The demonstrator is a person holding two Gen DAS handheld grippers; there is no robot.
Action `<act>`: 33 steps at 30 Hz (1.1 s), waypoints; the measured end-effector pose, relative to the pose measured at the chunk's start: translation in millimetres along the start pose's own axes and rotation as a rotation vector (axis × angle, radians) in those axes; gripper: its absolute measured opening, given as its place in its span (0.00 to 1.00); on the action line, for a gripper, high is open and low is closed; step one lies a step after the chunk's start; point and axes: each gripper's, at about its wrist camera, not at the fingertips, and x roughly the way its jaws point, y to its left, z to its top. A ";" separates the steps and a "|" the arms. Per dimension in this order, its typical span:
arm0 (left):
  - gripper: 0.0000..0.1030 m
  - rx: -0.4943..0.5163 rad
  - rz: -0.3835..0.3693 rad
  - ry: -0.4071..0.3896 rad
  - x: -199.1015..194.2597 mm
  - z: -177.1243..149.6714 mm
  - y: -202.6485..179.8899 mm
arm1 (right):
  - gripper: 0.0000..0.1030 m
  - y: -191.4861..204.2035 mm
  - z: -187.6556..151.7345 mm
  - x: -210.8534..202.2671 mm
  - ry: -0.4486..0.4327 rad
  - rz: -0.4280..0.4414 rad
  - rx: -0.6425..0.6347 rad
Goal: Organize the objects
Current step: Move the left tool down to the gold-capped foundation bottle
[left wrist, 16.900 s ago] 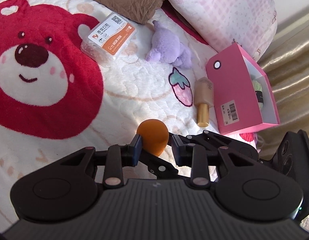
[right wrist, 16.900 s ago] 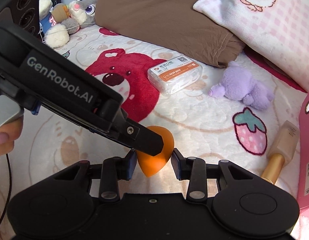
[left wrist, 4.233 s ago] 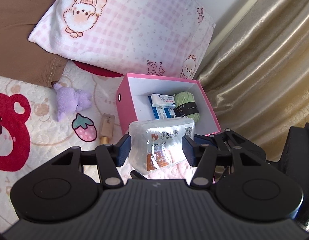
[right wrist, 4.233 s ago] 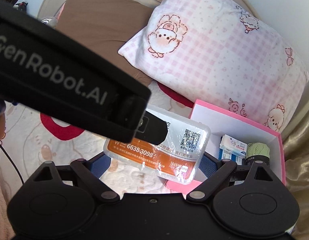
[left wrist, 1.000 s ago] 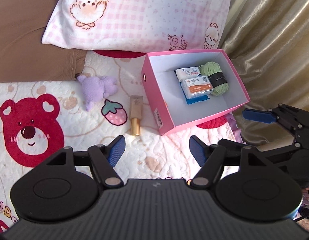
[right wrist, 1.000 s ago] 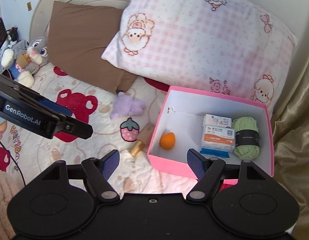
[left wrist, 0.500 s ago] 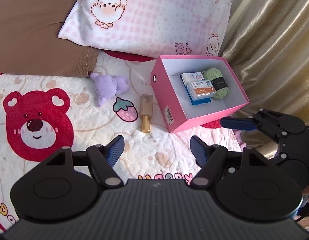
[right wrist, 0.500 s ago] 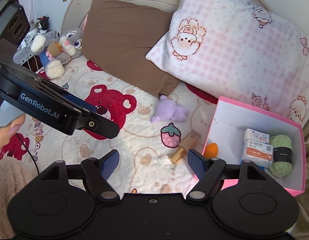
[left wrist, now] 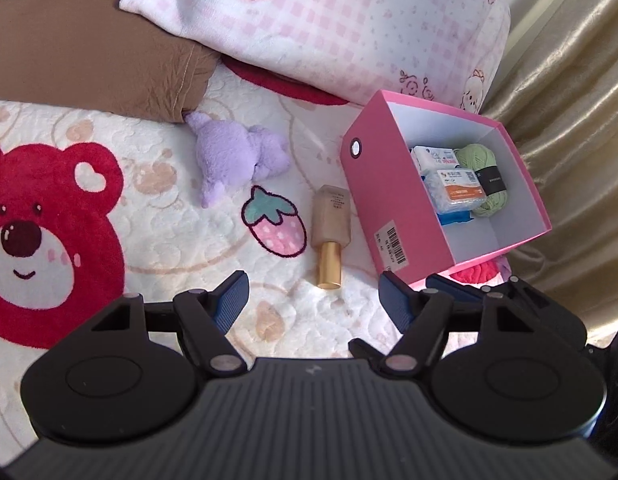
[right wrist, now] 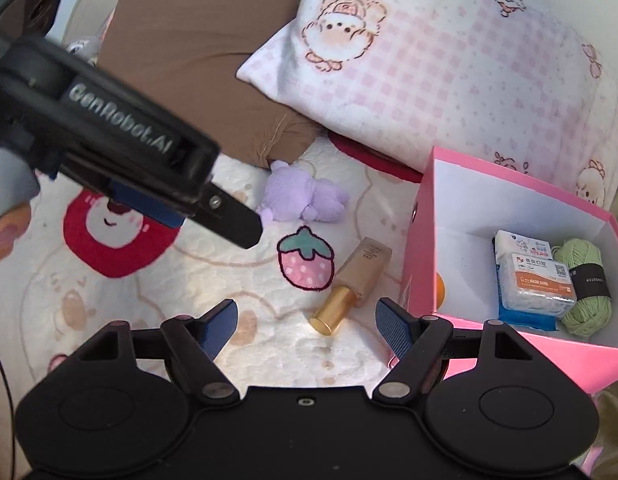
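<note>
Gold-capped bottle (left wrist: 331, 232) lies on the bed (left wrist: 157, 216), just above centre between both empty, open claws: left claw (left wrist: 313, 298), right claw (right wrist: 307, 322); pink box (left wrist: 393, 208) right.

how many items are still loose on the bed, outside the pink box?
2. The purple plush toy lies by the brown pillow; the gold-capped bottle lies between the strawberry print and the pink box. More may sit outside both views.

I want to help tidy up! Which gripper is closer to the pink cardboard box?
Right. The right gripper hangs by the pink cardboard box; the left gripper is farther off, over the white blanket.
</note>
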 end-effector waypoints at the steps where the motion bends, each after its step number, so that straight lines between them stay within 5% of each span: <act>1: 0.67 -0.001 -0.003 0.003 6.2 -0.5 2.5 | 0.78 3.8 -4.1 6.4 -0.005 -0.006 -0.026; 7: 0.63 0.043 -0.049 -0.029 39.9 -5.1 12.5 | 0.76 10.5 -17.9 39.0 -0.015 0.006 0.027; 17: 0.34 0.069 -0.175 0.002 92.1 -10.7 14.4 | 0.48 10.2 -27.0 84.7 0.010 -0.135 0.100; 24: 0.15 0.023 -0.199 0.028 120.9 -12.2 18.3 | 0.38 7.4 -30.1 101.1 0.003 -0.176 0.146; 33: 0.14 -0.034 -0.226 0.026 124.5 -11.2 24.1 | 0.34 1.8 -33.0 100.3 -0.002 -0.161 0.170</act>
